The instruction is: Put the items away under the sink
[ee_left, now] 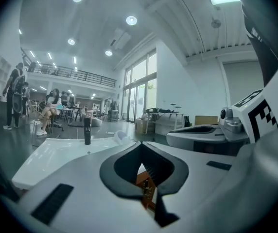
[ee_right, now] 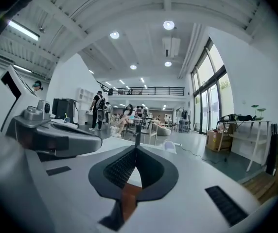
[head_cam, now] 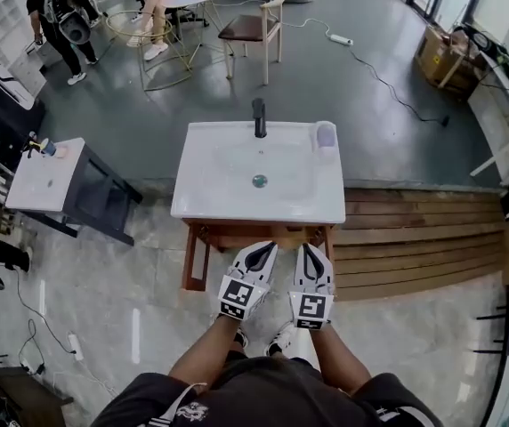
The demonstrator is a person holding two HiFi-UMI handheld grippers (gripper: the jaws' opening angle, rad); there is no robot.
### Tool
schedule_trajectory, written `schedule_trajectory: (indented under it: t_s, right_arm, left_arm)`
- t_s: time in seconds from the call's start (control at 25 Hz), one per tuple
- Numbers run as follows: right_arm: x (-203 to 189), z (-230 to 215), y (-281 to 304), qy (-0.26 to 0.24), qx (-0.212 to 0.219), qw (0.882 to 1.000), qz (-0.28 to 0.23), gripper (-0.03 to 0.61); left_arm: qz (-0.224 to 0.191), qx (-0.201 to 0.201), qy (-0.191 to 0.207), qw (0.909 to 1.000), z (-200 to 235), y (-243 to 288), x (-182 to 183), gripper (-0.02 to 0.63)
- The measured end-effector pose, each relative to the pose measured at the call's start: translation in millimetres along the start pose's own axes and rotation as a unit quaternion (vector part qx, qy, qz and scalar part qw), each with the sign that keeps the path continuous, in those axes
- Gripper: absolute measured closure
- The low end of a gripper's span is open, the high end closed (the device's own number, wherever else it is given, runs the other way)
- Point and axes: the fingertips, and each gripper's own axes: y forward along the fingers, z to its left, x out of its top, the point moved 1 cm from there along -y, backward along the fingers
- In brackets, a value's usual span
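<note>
Items that could go under the sink are few in view. A pale lilac cup stands on the far right corner of the basin top, to the right of the black faucet. A small coloured object, perhaps a bottle, sits on the white bench well to the left.

We hold nothing. The left claw and the right claw hang side by side just at the near edge of the sink. Each is clenched, tips together, with only the wooden stand showing through the gap behind the tips.

We judge that either another item is to be fetched or the stowing is over; these views do not settle it. If the cup is next, we should release the right claw well before reaching across and close on the cup's wall, not its rim. We should then keep the cup upright, bring it down in front of the stand, and pass it in below the front rail without knocking the wood.

The space under the basin is hidden from above, so we cannot tell what lies there. Both claw views look level across the sink top into the room and show no shelf. The object on the bench is too small to name surely.
</note>
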Motion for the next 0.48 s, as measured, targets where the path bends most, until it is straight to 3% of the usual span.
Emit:
schedule_trajectory:
  t_s: [0.24, 0.48]
  right_arm:
    - [17, 1, -13, -0.016, 0.045, 0.999, -0.012, 0.554]
    - [23, -8, -15, -0.008, 0.047, 0.999, -0.019, 0.554]
  left_arm:
    - [-0.008, 0.026, 0.022, 0.9994, -4, -1, 23, 0.615]
    - [-0.009, 0.036, 0.019, 0.9991, -4, 0, 31, 0.615]
